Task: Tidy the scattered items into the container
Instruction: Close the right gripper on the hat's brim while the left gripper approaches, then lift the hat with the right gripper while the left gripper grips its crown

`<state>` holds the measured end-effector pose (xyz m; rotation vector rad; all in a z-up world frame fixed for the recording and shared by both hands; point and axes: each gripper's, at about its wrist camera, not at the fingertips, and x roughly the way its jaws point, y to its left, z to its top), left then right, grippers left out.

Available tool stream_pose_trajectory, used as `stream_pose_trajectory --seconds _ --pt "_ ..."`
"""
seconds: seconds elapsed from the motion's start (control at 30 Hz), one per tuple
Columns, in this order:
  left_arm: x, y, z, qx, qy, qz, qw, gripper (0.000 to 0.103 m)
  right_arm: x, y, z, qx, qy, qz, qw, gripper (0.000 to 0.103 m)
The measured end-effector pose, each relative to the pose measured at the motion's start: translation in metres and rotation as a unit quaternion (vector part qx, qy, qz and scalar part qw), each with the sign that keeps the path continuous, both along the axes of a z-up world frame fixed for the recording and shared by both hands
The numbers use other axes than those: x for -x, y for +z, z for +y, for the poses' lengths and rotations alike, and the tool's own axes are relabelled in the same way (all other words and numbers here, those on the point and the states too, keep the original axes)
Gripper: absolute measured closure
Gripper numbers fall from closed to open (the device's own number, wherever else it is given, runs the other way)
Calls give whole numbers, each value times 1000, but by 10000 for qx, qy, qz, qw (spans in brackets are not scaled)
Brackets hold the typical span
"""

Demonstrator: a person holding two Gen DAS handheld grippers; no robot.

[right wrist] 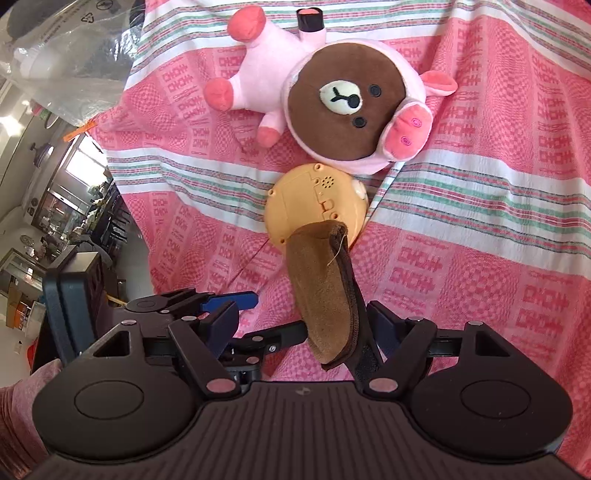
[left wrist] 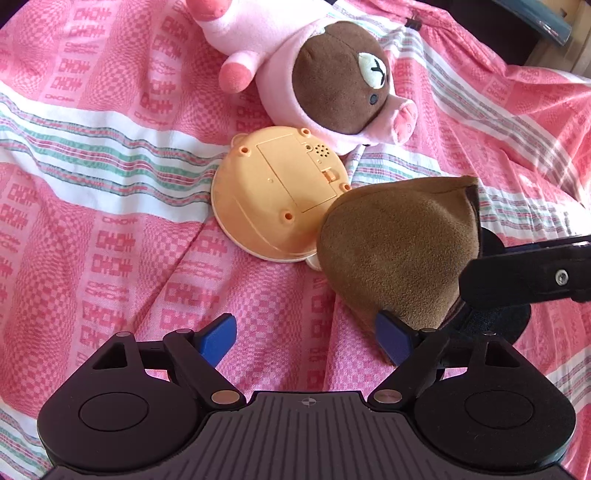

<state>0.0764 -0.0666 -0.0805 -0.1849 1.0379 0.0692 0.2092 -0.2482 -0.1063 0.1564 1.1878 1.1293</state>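
Note:
A brown suede slipper-like piece (right wrist: 325,291) with a dark rim stands on edge between the fingers of my right gripper (right wrist: 301,325). It leans on the right finger, with a gap to the left one, so the gripper is open. My left gripper (left wrist: 306,341) is open over the pink cloth, its right pad beside the same brown piece (left wrist: 399,254). Just beyond lies a round orange plastic toy (left wrist: 273,199), back side up. Behind it rests a brown bear plush in a pink pig suit (left wrist: 332,77). No container shows in either view.
A pink checked bedcover with white and green stripes (left wrist: 110,221) lies wrinkled under everything. A clear plastic bag (right wrist: 66,48) sits at the cover's far left edge, where it drops off to a room. A dark object (left wrist: 546,22) lies at the far right.

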Motion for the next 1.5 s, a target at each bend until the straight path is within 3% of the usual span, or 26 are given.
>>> stream_pose_trajectory --seconds 0.17,0.47,0.7,0.87,1.07,1.27,1.37,1.5 --pt "12 1 1 -56 -62 29 10000 16 26 3 15 317 81 -343 9989 27" --pt "37 9 20 -89 95 30 9999 16 46 6 22 805 -142 -831 9932 82" --pt "44 39 29 286 173 -146 9993 15 67 10 20 1050 120 -1449 9838 85" --pt "28 66 12 629 86 -298 9975 15 81 10 22 1059 237 -1650 9803 85" --pt "-5 84 -14 826 100 -144 9964 14 91 12 26 1066 258 -1868 9763 85" --pt "-31 81 -47 532 -198 194 9982 13 100 12 29 1076 375 -2073 9716 85" --pt "-35 72 -55 134 -247 368 9989 15 101 12 29 1105 408 -2140 9697 85" --pt "-31 59 -44 166 -291 542 9980 32 95 7 23 1177 287 -1994 9724 84"
